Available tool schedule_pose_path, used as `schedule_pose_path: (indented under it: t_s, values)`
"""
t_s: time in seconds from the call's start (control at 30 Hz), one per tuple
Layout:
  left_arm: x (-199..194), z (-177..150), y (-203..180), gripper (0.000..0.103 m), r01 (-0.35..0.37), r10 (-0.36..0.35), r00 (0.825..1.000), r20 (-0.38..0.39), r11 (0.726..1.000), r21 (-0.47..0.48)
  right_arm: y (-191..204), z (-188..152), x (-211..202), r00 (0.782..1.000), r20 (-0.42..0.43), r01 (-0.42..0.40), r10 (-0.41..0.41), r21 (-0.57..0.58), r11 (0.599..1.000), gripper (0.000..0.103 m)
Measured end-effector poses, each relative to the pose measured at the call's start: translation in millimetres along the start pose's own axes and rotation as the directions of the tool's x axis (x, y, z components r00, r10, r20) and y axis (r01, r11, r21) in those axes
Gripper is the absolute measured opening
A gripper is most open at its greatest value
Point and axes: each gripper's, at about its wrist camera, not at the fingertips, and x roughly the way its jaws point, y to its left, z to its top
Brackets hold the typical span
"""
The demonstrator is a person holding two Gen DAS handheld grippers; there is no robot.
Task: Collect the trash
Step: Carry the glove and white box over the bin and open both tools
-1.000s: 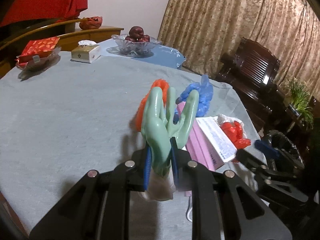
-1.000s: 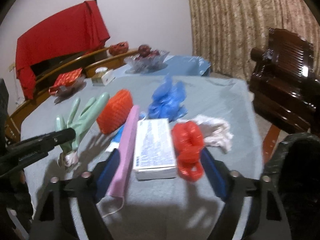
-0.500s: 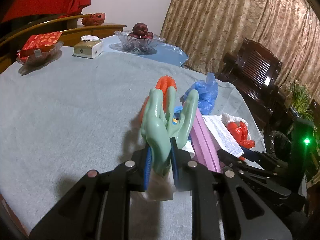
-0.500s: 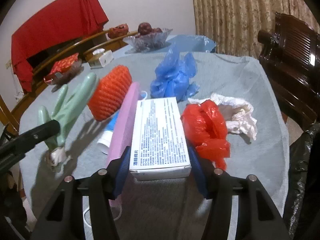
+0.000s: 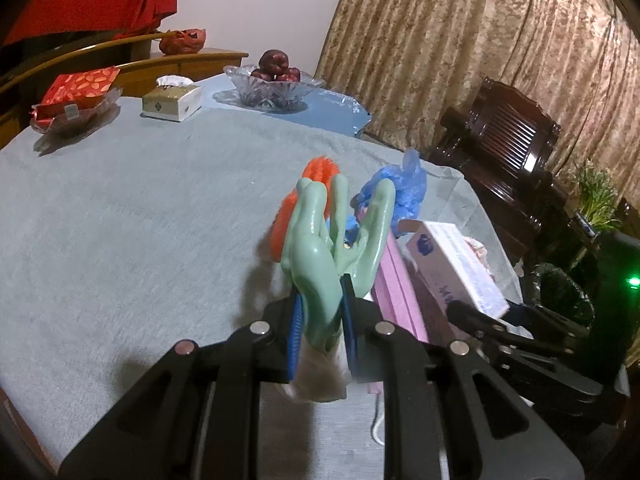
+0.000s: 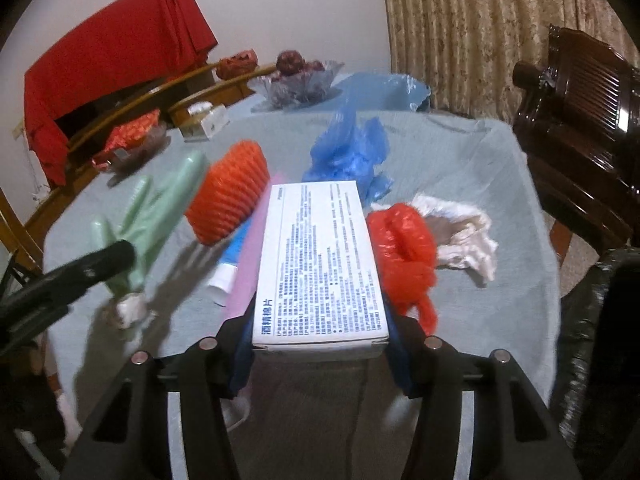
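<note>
Meanwhile right gripper (image 6: 320, 344) clamps white box (image 6: 320, 256).

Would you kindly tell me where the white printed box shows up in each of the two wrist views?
Left wrist view: the white box sits right of centre, held in the right gripper.
Right wrist view: the box fills the lower centre, between the gripper's blue pads.
Shared landmark: the orange foam net, left of the box.

Bare cloth (image 5: 132, 216) open across the table's left half, trash cluster of orange net (image 6: 228, 196), blue bag (image 6: 348, 152), red bag (image 6: 404, 248) crowding the right, chair (image 6: 580, 128) beyond the edge.
</note>
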Motion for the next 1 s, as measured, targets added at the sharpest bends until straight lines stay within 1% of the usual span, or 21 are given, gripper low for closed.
schedule_pose_path:
  t_s: [0.1, 0.27, 0.4, 0.57, 0.77, 1.0]
  values:
    - [-5.1, 2.8, -8.7, 0.017, 0.010, -0.010, 1.000, 0.006, 1.000, 0.014, -1.0, 1.8, -18.6, 0.999, 0.031, -0.009, 0.009, 0.007, 1.000, 0.055]
    - [-16.4, 5.9, -30.0, 0.017, 0.029, -0.030, 0.999, 0.024, 0.999, 0.035, -12.7, 4.2, -54.2, 0.996, 0.087, 0.006, -0.008, 0.031, 1.000, 0.055]
    - [-23.7, 8.5, -48.3, 0.017, 0.049, -0.051, 0.998, 0.033, 0.997, 0.053, -22.9, 6.9, -81.1, 0.990, 0.132, 0.032, -0.037, 0.043, 0.999, 0.055]
    - [-33.6, 10.2, -78.0, 0.017, 0.091, -0.095, 0.995, 0.043, 0.992, 0.088, -38.8, 9.8, -108.5, 0.981, 0.176, 0.068, -0.077, 0.056, 0.996, 0.055]
    - [-40.7, 11.3, -118.2, 0.017, 0.155, -0.162, 0.986, 0.045, 0.979, 0.135, -61.3, 9.3, -139.5, 0.968, 0.214, 0.117, -0.133, 0.087, 0.989, 0.055]
    - [-38.2, 7.4, -169.6, 0.017, 0.250, -0.258, 0.966, 0.018, 0.950, 0.186, -97.8, 0.8, -175.3, 0.946, 0.239, 0.188, -0.219, 0.145, 0.971, 0.055]
